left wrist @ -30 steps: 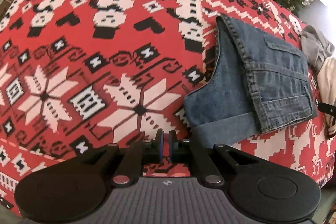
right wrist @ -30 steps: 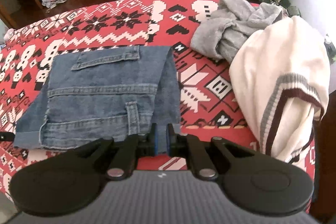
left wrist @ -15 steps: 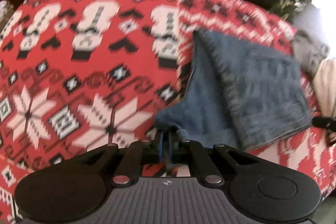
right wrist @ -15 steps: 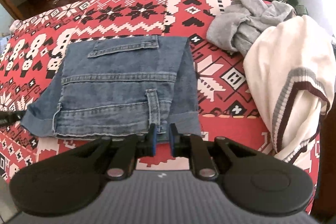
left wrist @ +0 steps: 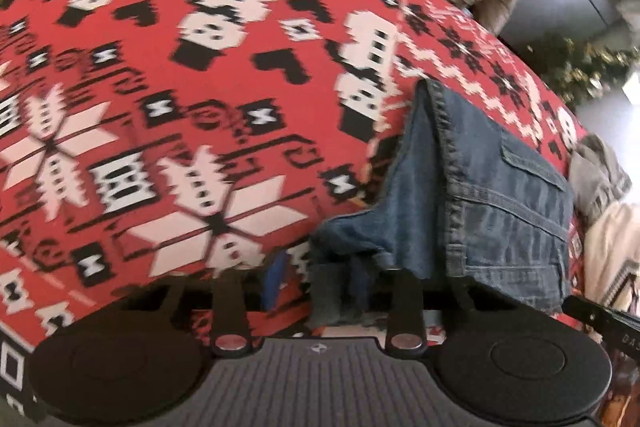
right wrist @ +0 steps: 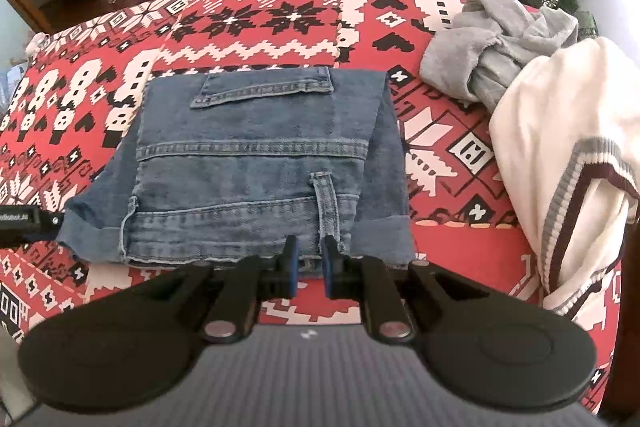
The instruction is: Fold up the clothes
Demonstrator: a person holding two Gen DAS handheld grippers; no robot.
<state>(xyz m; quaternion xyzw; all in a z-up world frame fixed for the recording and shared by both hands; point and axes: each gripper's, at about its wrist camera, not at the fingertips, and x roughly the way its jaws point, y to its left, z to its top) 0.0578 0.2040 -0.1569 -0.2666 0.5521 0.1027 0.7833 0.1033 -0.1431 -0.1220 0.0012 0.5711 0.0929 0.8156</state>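
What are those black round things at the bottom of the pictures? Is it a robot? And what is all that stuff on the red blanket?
It is no robot. A person holds a grabbing tool in each hand, and each tool has a small camera that looks out along its two fingers. The black shapes at the bottom are the tool itself.

One picture comes from the left tool, the other from the right tool.

On the red patterned blanket lie folded blue jeans. To their right are a crumpled grey garment and a cream sweater with striped trim.

The left tool's fingers stand apart, with a cuff of the jeans between them; that picture is blurry. The right tool's fingers stand a little apart at the near edge of the jeans.
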